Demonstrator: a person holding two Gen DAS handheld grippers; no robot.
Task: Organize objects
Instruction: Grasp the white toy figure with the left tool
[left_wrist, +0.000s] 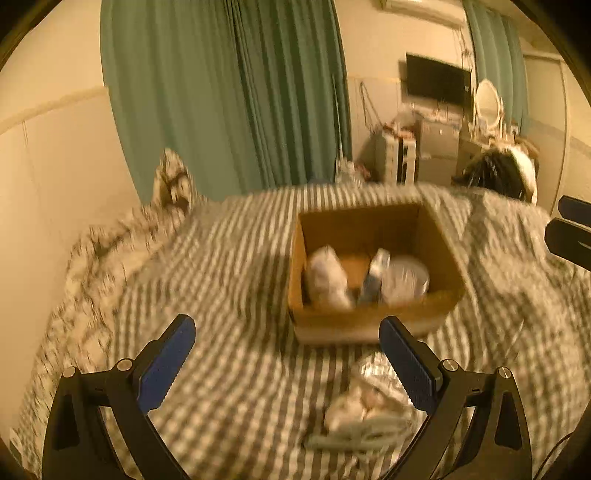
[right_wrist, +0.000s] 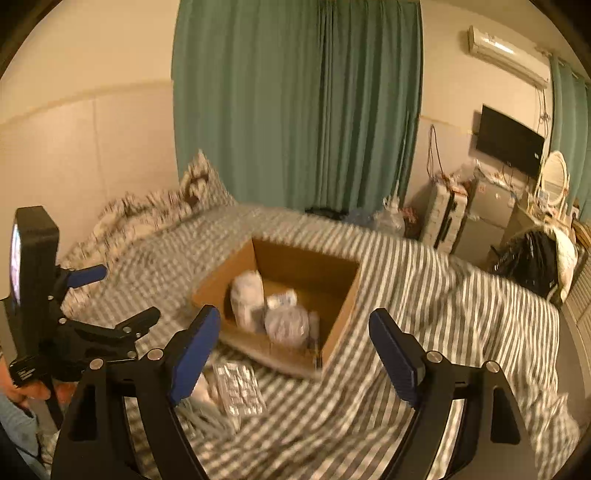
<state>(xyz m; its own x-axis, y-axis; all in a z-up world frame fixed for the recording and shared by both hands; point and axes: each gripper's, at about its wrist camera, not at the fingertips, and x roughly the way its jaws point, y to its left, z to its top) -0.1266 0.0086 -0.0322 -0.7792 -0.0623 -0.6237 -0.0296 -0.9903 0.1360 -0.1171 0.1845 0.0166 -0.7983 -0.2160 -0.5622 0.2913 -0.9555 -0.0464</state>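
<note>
An open cardboard box (left_wrist: 373, 321) (right_wrist: 340, 321) sits on a striped bed and holds a white bag (left_wrist: 327, 278) (right_wrist: 246, 297), a round silvery container (left_wrist: 404, 278) (right_wrist: 287, 325) and a small packet (left_wrist: 376, 266). Loose items lie on the bed in front of the box: a silver blister pack (right_wrist: 238, 387) and pale bundled things (left_wrist: 358, 410). My left gripper (left_wrist: 288, 365) is open and empty, above the bed just short of the box. My right gripper (right_wrist: 295, 358) is open and empty, near the box's front corner. The left gripper also shows in the right wrist view (right_wrist: 110, 295).
The striped sheet (left_wrist: 229, 266) (right_wrist: 424, 295) covers the bed. Rumpled patterned bedding (right_wrist: 155, 210) lies by the wall at the far left. Green curtains (right_wrist: 295, 110) hang behind. A TV (right_wrist: 509, 140), cabinets and a black bag (right_wrist: 528, 262) stand at the right.
</note>
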